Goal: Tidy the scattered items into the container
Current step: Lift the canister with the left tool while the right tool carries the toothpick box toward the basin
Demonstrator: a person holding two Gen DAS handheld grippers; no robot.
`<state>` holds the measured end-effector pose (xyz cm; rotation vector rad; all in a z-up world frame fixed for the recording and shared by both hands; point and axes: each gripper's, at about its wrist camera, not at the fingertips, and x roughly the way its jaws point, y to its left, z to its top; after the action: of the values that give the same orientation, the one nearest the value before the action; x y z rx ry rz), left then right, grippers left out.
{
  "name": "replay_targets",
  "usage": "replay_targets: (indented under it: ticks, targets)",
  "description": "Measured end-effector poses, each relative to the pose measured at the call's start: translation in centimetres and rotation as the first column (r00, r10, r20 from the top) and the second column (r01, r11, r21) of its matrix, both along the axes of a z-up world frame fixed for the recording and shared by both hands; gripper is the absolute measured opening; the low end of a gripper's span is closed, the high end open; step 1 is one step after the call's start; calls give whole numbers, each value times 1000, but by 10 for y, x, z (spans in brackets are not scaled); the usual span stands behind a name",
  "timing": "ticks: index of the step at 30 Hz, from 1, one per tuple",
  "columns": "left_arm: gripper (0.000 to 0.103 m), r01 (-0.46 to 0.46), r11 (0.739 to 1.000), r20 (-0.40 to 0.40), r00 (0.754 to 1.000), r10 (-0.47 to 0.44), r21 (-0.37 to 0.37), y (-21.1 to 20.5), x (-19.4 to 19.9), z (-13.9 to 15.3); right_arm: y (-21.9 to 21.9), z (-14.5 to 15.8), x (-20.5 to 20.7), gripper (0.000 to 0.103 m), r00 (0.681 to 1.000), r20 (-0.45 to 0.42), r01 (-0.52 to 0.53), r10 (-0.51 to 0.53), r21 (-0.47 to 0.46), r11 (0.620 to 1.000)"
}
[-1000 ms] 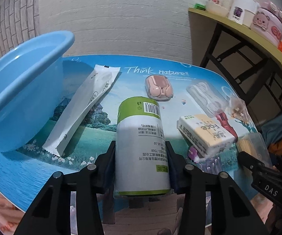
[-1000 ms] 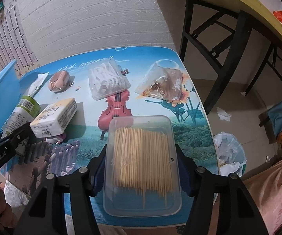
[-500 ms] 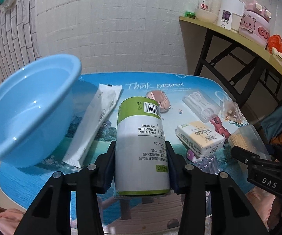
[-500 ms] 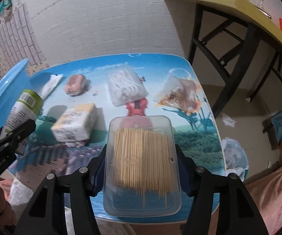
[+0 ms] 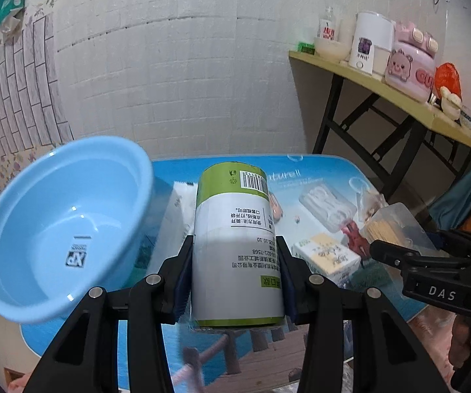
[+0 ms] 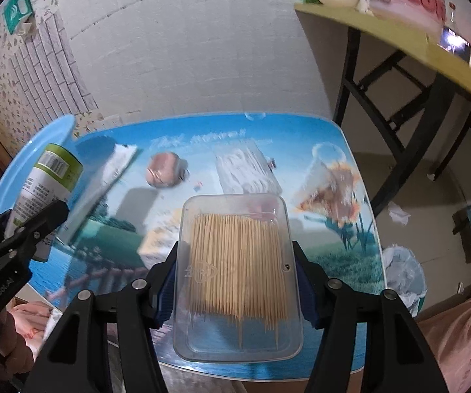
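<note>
My left gripper is shut on a white roll with green bands, held off the table beside the light blue basin at the left. My right gripper is shut on a clear box of toothpicks, lifted above the table's front. On the picture-printed table lie a long white sachet, a pink earphone case, a clear floss-pick box, a tissue pack and a clear bag of snacks. The roll and basin rim show in the right wrist view too.
A yellow shelf on black legs stands to the right with a pink cooker and white jars. A white bag of rubbish lies on the floor by the table's right edge. A brick-pattern wall runs behind.
Both grippers have risen with their loads, so the table looks farther away. The basin has come more fully into the left wrist view, and the left gripper has tilted up toward the wall.
</note>
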<state>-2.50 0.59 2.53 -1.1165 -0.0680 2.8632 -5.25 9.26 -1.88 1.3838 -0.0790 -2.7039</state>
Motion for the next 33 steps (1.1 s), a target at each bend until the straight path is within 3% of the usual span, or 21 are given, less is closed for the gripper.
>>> replay_targets:
  ticks: [10, 18, 33]
  targets:
    - [43, -46, 999, -78, 996, 45, 0, -40, 5, 38, -36, 44, -10, 62, 994, -59, -89, 87, -26, 996]
    - [43, -138, 990, -86, 986, 139, 13, -94, 14, 45, -84, 68, -20, 62, 980, -102, -178, 172, -53, 983]
    - [43, -230, 973, -61, 971, 230, 8, -170, 15, 34, -167, 67, -39, 62, 952, -92, -295, 291, -31, 955]
